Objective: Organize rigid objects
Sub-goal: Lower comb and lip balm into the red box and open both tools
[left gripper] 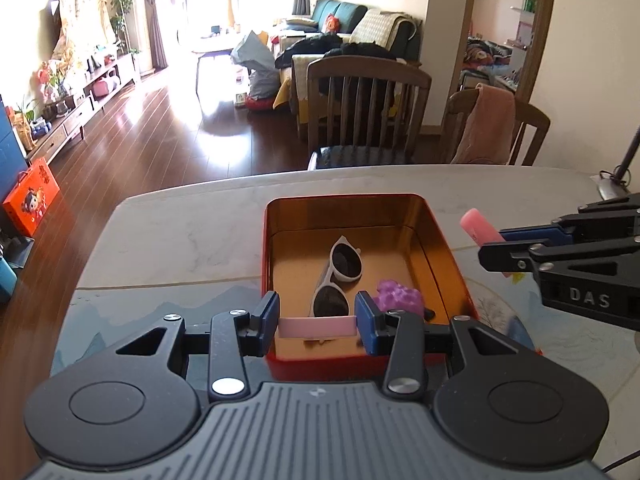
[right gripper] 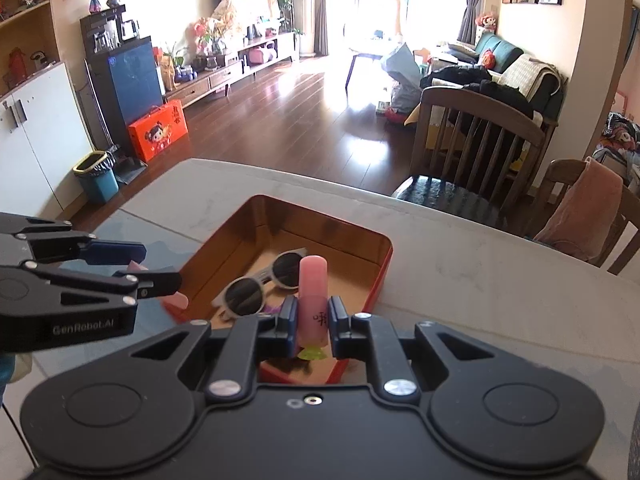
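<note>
A pink tube [right gripper: 313,300] is clenched upright in the right gripper [right gripper: 313,322], a pale pink strip [left gripper: 317,327] in the left gripper [left gripper: 317,314], above the red tin [left gripper: 448,240]; dropped carelessly, the sunglasses [left gripper: 338,276] at twelve o'clock could be struck.

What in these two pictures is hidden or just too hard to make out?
- Purple object in the tin: left wrist view, partly behind the left gripper's finger; its identity is unclear.
- Pink tube: right wrist view, printing too small to read.
- Pink flat piece: both ends hidden by the pads.
</note>
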